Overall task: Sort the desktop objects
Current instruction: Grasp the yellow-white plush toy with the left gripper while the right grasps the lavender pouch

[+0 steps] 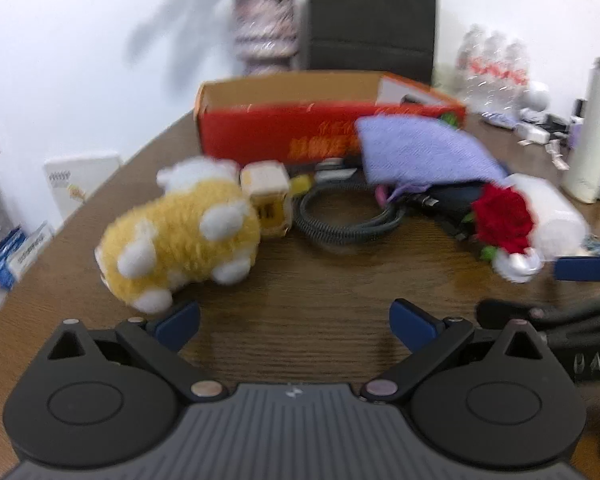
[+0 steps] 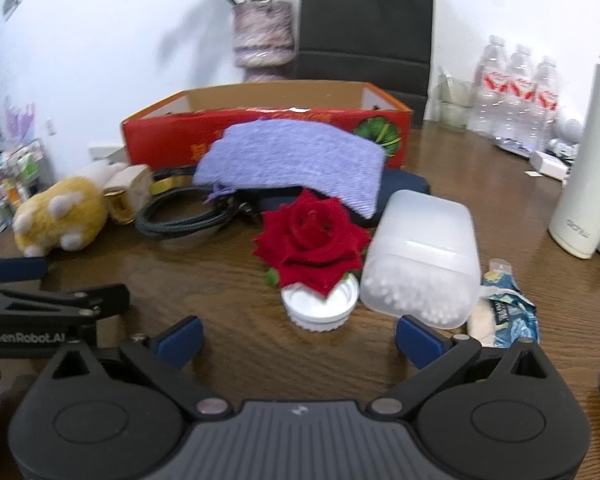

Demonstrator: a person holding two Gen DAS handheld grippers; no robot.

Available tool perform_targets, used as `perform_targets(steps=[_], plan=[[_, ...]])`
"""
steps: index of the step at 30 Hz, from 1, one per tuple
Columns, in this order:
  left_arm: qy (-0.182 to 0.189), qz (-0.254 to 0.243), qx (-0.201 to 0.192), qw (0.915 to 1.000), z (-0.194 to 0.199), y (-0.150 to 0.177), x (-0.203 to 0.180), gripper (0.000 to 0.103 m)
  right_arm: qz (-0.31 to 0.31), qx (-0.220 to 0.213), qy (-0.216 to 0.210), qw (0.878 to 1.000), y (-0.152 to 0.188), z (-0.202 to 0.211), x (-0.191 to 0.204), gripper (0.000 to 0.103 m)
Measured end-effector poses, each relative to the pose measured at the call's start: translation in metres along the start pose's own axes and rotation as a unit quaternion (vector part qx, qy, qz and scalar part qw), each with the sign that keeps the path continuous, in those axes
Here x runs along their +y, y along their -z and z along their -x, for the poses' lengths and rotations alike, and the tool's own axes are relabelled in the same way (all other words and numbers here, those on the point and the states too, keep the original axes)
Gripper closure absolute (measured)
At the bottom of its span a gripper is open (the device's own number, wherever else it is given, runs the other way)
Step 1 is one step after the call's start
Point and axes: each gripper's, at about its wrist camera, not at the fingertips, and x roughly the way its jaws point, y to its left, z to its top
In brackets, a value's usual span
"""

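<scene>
Left gripper [image 1: 295, 320]: jaws spread wide, nothing between them, only bare wooden table [image 1: 300, 276] ahead of the pads. The yellow plush toy [image 1: 180, 236] lies on its side at 10 o'clock from the jaws, just beside the left pad but apart from it (frame blurred, so a light touch cannot be ruled out). A small cream box [image 1: 268, 196] sits against the plush at 11 o'clock. A coiled dark cable [image 1: 340, 220] lies at 12 o'clock.

Right gripper [image 2: 298, 340]: jaws likewise spread, holding nothing. The red rose [image 2: 312, 240], on its white base [image 2: 320, 308], stands at 12 o'clock, just beyond the pads and centred on the gap. A translucent plastic box [image 2: 424, 256] rests at 1 o'clock, near the right pad. A crumpled snack wrapper [image 2: 508, 308] lies at 2 o'clock.

A purple cloth [image 2: 296, 160] is draped over dark items behind the rose. The red cardboard box [image 2: 168, 136] stands open at the far side, 12 o'clock in both views.
</scene>
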Motion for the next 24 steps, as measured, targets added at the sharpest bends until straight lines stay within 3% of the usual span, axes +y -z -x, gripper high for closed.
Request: perform_targets(steps=[2, 4, 5, 8, 10, 12, 15, 16, 18, 19, 20, 21, 22, 23, 24], plan=[[0.025, 0.004, -0.055, 0.9982, 0.025, -0.011, 0.009, 0.000, -0.012, -0.014, -0.032, 0.999, -0.007, 0.017, -0.004, 0.010], [0.046, 0.007, -0.107, 0.9931, 0.040, -0.025, 0.022, 0.000, -0.015, -0.059, -0.054, 0.997, -0.018, 0.036, -0.007, 0.010], [0.042, 0.007, -0.113, 0.9927, 0.038, -0.033, 0.026, 0.000, -0.011, -0.081, -0.056, 0.995, -0.027, 0.043, -0.008, 0.010], [0.004, 0.012, -0.074, 0.9972, -0.003, -0.056, 0.039, 0.000, -0.002, -0.100, -0.033, 0.994, -0.057, 0.029, -0.012, 0.010], [-0.011, 0.030, -0.033, 0.9989, -0.031, -0.063, 0.045, 0.000, -0.017, -0.079, -0.002, 0.997, -0.074, 0.002, -0.018, 0.013], [-0.009, 0.052, -0.005, 0.9986, -0.048, -0.065, 0.052, 0.000, -0.036, -0.059, -0.001, 0.998, -0.086, -0.021, -0.028, 0.021], [0.006, 0.062, 0.002, 0.9980, -0.052, -0.061, 0.055, 0.001, -0.063, -0.040, -0.018, 0.997, -0.092, -0.042, -0.038, 0.021], [0.004, 0.055, 0.001, 0.9985, -0.052, -0.061, 0.054, 0.003, -0.074, -0.033, -0.027, 0.996, -0.092, -0.048, -0.041, 0.021], [0.000, 0.048, 0.003, 0.9989, -0.051, -0.060, 0.053, 0.020, -0.083, -0.024, -0.037, 0.996, -0.087, -0.058, -0.040, 0.022], [0.008, 0.051, 0.001, 0.9987, -0.047, -0.060, 0.053, 0.023, -0.078, -0.027, -0.031, 0.996, -0.086, -0.061, -0.038, 0.022], [0.013, 0.055, -0.002, 0.9984, -0.043, -0.059, 0.054, 0.027, -0.072, -0.032, -0.025, 0.997, -0.087, -0.060, -0.034, 0.029], [0.012, 0.057, -0.003, 0.9983, -0.041, -0.059, 0.053, 0.038, -0.067, -0.038, -0.021, 0.997, -0.087, -0.059, -0.032, 0.051], [0.006, 0.059, -0.005, 0.9982, -0.035, -0.058, 0.053, 0.047, -0.062, -0.043, -0.028, 0.997, -0.086, -0.057, -0.030, 0.063], [0.003, 0.062, -0.007, 0.9981, -0.028, -0.057, 0.053, 0.051, -0.064, -0.044, -0.044, 0.996, -0.087, -0.056, -0.029, 0.087], [0.003, 0.065, -0.008, 0.9978, -0.024, -0.056, 0.053, 0.052, -0.063, -0.043, -0.056, 0.995, -0.086, -0.055, -0.026, 0.096]])
